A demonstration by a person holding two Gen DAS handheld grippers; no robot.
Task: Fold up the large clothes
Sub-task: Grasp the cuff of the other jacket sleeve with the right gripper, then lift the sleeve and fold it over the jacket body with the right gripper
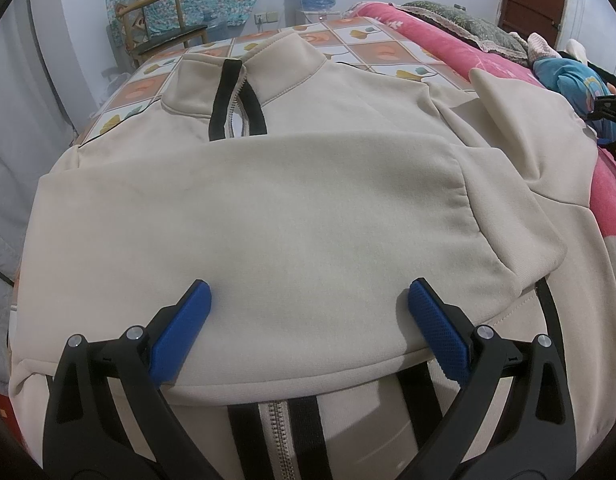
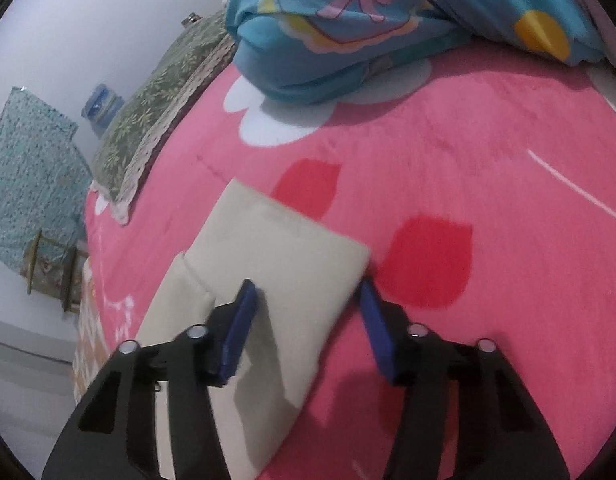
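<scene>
The cream zip-up jacket (image 1: 291,208) lies spread face-up across a patterned table cover (image 1: 388,44) and partly onto the pink blanket (image 2: 448,168) of the bed beside it, collar away from the person. One sleeve (image 1: 267,184) is already folded flat across the chest; the other sleeve (image 2: 267,256) runs out onto the pink blanket, its cuff end lying flat there. The step in hand looks like taking that second sleeve to fold it inward over the first. The right gripper (image 2: 308,292) is over the cuff with its blue pads part-way spread, one pad on the cloth and the other at the cuff's edge; nothing is pinched yet as far as the blurred view shows. To do it well, the pads should bite both layers of the cuff squarely near its end, so the sleeve lifts as one flat strip rather than twisting. The left gripper (image 1: 308,292) hangs with its pads spread wide above the folded sleeve, holding nothing; it could press there so the body does not drag.
</scene>
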